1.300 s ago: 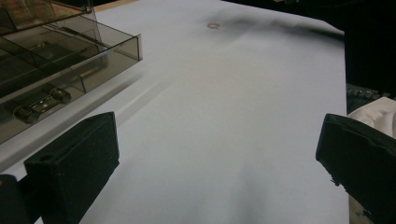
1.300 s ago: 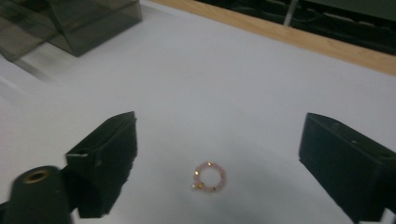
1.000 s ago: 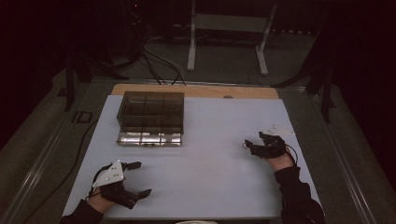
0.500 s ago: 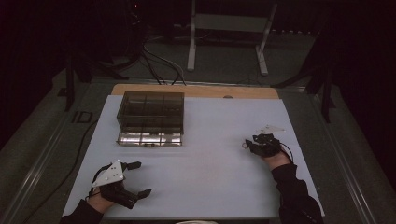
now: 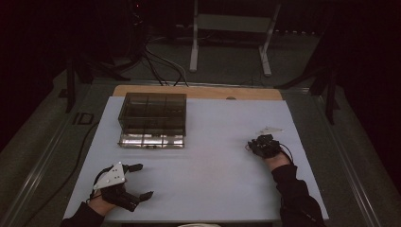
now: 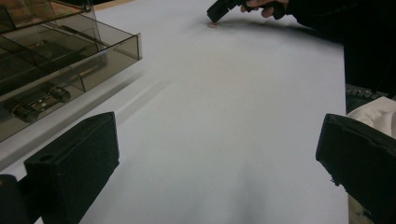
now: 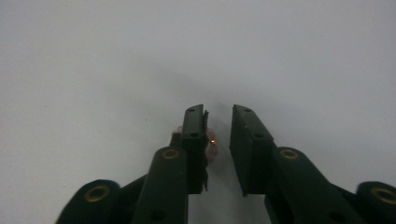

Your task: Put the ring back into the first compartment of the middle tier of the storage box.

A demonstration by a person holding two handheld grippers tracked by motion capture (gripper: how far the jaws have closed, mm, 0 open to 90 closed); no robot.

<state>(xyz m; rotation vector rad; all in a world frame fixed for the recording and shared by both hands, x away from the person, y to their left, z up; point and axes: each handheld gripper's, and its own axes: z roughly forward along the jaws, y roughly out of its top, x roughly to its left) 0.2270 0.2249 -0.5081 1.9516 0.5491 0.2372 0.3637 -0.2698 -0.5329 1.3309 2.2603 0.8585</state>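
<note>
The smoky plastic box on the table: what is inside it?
The box has compartments behind dark see-through walls. In a front compartment lie two small metal clip-like pieces. The other compartments are too dark to tell what they hold.

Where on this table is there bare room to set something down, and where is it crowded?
The widest free patch is the white mat between the left tongs and right tongs, in front of the clear compartment box. The strip right of the box is bare too. It is crowded at the small pink item beside the right tongs.

Pink piece [image 7: 211, 149], black claw [image 7: 218, 140], smoky-brown box [image 5: 152, 118]
</note>
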